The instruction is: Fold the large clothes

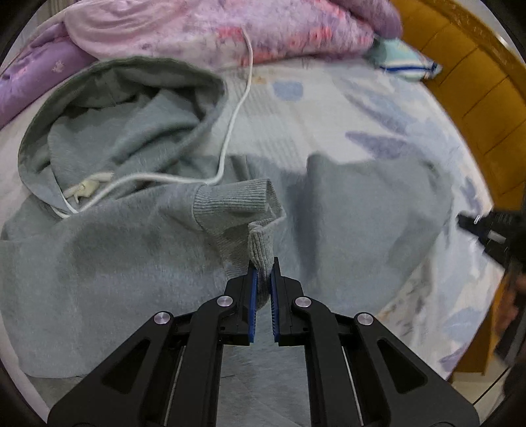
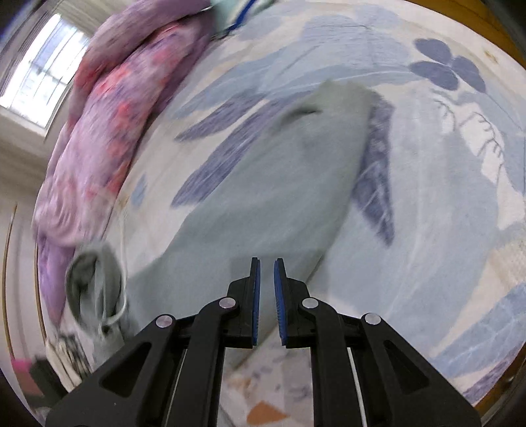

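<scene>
A grey-green hoodie (image 1: 131, 249) lies spread on the bed, its hood (image 1: 125, 124) at the upper left with a white drawstring (image 1: 230, 131) trailing from it. My left gripper (image 1: 263, 269) is shut on the ribbed cuff (image 1: 261, 253) of a sleeve that is folded across the body. The other sleeve (image 1: 378, 203) lies out to the right. My right gripper (image 2: 267, 266) hovers above the hoodie (image 2: 263, 184), jaws nearly together with a narrow gap and nothing between them. It also shows at the right edge of the left wrist view (image 1: 490, 230). The right wrist view is motion-blurred.
The bed has a pale sheet with blue leaf prints (image 1: 378, 108). A pink and purple quilt (image 1: 213, 29) is piled along the far side, with a small striped pillow (image 1: 404, 59). A yellow wooden headboard (image 1: 466, 75) rises at the right. A window (image 2: 39, 75) shows at the left.
</scene>
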Available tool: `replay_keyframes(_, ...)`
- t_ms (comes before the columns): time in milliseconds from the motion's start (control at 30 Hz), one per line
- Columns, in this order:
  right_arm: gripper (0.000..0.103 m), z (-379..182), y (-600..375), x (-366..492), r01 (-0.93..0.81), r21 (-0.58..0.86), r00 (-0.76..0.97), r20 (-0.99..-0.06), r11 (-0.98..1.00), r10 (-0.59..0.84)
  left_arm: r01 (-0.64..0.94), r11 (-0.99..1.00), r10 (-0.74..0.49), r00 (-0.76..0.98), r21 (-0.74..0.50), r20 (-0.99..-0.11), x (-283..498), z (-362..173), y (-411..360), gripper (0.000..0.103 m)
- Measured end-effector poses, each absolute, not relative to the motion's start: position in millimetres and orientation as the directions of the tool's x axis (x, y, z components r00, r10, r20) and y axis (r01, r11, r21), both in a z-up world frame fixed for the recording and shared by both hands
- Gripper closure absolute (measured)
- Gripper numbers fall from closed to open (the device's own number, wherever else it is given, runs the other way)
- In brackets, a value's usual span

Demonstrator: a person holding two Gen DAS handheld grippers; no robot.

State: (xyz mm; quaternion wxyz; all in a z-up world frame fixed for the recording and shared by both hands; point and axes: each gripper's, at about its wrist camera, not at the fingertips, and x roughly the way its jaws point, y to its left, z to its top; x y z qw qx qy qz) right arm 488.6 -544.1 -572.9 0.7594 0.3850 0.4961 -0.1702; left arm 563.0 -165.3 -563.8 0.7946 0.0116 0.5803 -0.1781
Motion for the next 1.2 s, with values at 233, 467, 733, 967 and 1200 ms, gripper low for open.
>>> replay_keyframes(233, 0.048, -605.7, -597.2, 496.7, 0.773, 0.415, 0.45, -0.892, 0.479, 0.047, 0.293, 0.92, -0.326, 0.197, -0.262, -0.924, 565.9, -569.1, -162.6, 0.021)
replay_keyframes(467, 0.047, -635.5, -628.7, 500.6, 0.817, 0.452, 0.466, -0.883, 0.359, 0.051, 0.147, 0.94, -0.335, 0.206, -0.309, -0.919, 568.7, -554.2, -104.5, 0.02)
replay_keyframes(733, 0.098, -558.2, -560.3, 543.2, 0.499, 0.574, 0.648, -0.744, 0.649, 0.16, -0.072, 0.961, -0.249, 0.202, -0.268, -0.947, 577.4, -560.4, -27.8, 0.02)
replay_keyframes(967, 0.097, -509.6, -333.1, 562.5, -0.062, 0.609, 0.499, -0.667, 0.791, 0.553, -0.194, 0.939, -0.222, 0.286, -0.284, -0.932, 570.0, -532.0, 25.0, 0.02)
replay_keyframes(1200, 0.088, -604.5, -211.1, 541.2, -0.037, 0.458, 0.103, -0.882, 0.888, 0.46, -0.275, 0.916, -0.221, 0.261, -0.292, -0.94, 556.8, -530.5, 54.7, 0.019)
